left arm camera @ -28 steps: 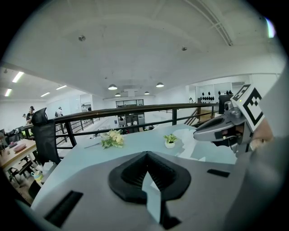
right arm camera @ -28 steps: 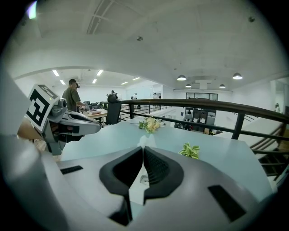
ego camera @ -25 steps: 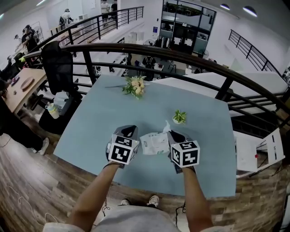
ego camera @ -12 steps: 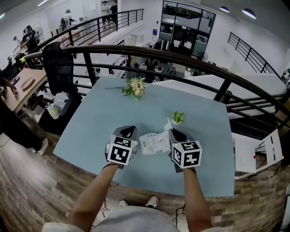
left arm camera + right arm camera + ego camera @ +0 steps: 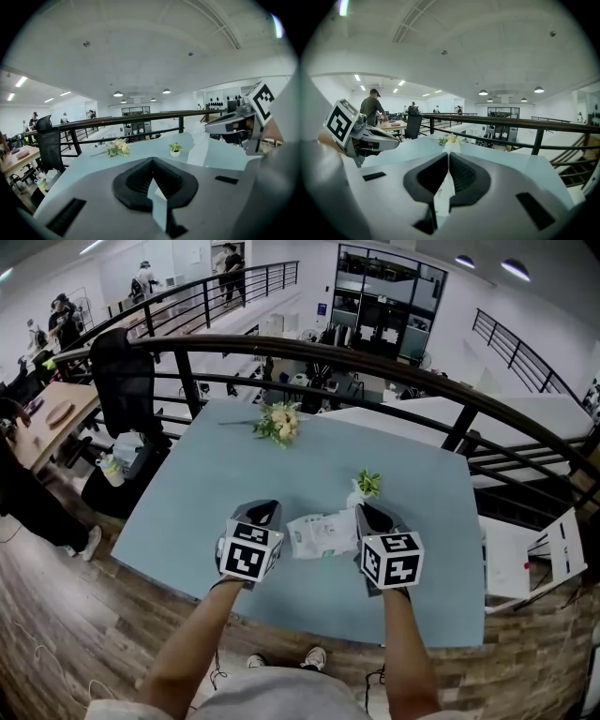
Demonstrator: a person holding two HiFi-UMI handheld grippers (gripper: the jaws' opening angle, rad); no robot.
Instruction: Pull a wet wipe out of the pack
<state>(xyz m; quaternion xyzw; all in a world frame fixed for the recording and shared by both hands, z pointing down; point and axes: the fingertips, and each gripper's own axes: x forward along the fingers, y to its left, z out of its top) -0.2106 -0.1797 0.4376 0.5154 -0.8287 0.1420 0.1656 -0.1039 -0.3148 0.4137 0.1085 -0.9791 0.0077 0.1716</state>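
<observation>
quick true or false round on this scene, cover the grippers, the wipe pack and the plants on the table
1. The right gripper has its jaws closed on a white wet wipe. True.
2. The pack lies on the table between the left gripper and the right gripper. True.
3. The small potted plant stands on the wooden floor. False: it stands on the table, just beyond the pack.
4. The bunch of flowers lies at the near edge of the table, by the person's feet. False: it lies at the far edge, next to the railing.
</observation>
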